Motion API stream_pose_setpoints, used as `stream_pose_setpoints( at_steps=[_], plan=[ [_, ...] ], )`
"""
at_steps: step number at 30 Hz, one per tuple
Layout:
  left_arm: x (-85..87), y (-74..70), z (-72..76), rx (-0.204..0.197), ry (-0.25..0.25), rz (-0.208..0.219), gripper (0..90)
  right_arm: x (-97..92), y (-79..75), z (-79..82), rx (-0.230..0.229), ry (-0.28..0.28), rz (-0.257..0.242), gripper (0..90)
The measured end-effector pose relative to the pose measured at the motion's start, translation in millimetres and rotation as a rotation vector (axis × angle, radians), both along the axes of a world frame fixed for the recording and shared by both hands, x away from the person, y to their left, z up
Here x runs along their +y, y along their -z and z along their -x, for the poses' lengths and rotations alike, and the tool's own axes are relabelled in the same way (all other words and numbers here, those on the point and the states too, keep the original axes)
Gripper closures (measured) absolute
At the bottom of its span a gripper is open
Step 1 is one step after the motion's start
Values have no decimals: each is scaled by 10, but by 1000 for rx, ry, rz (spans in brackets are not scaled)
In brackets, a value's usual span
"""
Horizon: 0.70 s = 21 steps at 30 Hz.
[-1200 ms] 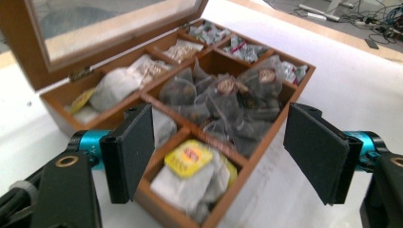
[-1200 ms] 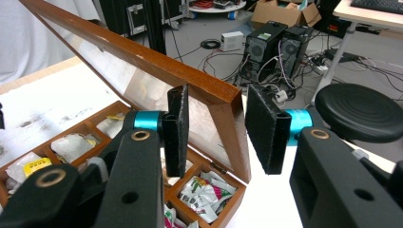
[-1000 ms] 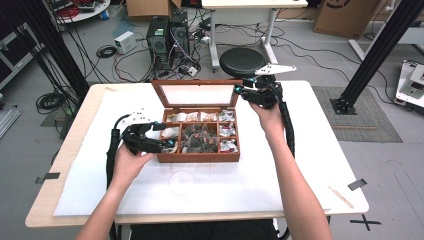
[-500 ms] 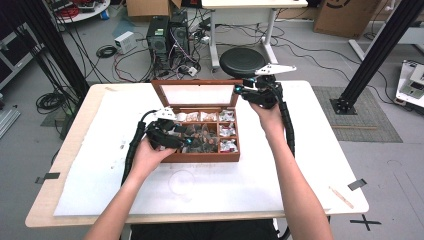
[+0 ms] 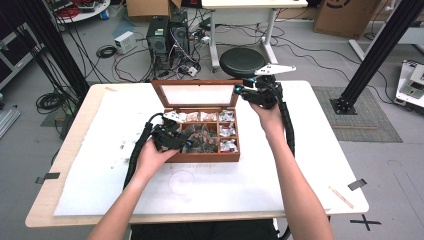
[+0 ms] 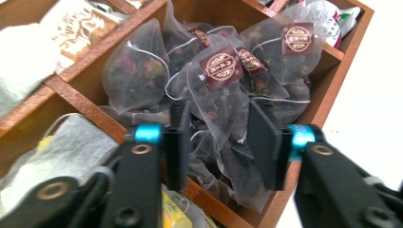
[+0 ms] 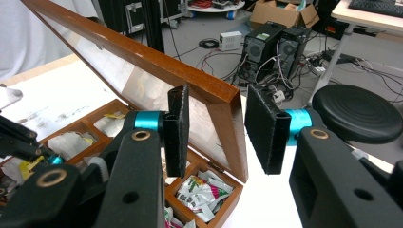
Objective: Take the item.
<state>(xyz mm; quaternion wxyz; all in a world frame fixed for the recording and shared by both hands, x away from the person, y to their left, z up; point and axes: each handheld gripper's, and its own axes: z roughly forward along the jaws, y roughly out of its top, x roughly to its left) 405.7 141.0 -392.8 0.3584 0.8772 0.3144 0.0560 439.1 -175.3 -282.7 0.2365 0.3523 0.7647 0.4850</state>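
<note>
- A workshop floor strewn with cables, two computer towers (image 5: 169,35) and a round black stool (image 5: 243,61) lies behind a wooden table covered by a white sheet (image 5: 210,185).
- On the sheet, near the table's far middle, stands a wooden tea box (image 5: 210,157) split into compartments, with its glass-paned lid (image 5: 197,93) raised at the back.
- The left gripper (image 6: 216,137) is down at the box's near-left part, over a compartment piled with clear pyramid tea bags (image 6: 223,85) full of dark dried buds, each carrying a maroon paper tag.
- Its jaws have just been closing. One pyramid bag hangs in the gap between them; whether the pads already press on its mesh I cannot tell, since a gap is visible on each side.
- The neighbouring compartments on that side hold flat paper tea sachets (image 6: 28,61), pale and partly blurred.
- The right gripper (image 7: 214,130) is at the lid's upper right corner, its jaws clenched on the wooden frame there, one pad on each face of the lid.
- Below that corner, in the right gripper view, a compartment holds green and white packets (image 7: 204,190).
- In the high view the two forearms come in from the near edge, the left hand (image 5: 155,155) by the box's front left and the right hand (image 5: 267,112) beside its far right corner.
</note>
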Motion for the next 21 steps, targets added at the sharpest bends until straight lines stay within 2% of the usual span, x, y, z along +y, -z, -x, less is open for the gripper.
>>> stream_pose_setpoints(
  at_steps=[4, 5, 7, 20, 21],
  plan=[
    [-3, 1, 2, -3, 11, -2, 838, 0, 0, -1, -3, -2, 1, 621],
    [1, -8, 5, -6, 17, 9, 868, 1, -2, 2, -2, -4, 4, 622],
    [1, -34, 24, -26, 18, 13, 882, 0, -2, 2, -3, -5, 5, 622],
    [24, -100, 69, -63, 32, 46, 894, 3, -6, 9, -3, 1, 1, 627],
    [32, -129, 94, -81, 27, 42, 894, 2, -6, 9, -4, 0, 3, 626]
  ],
)
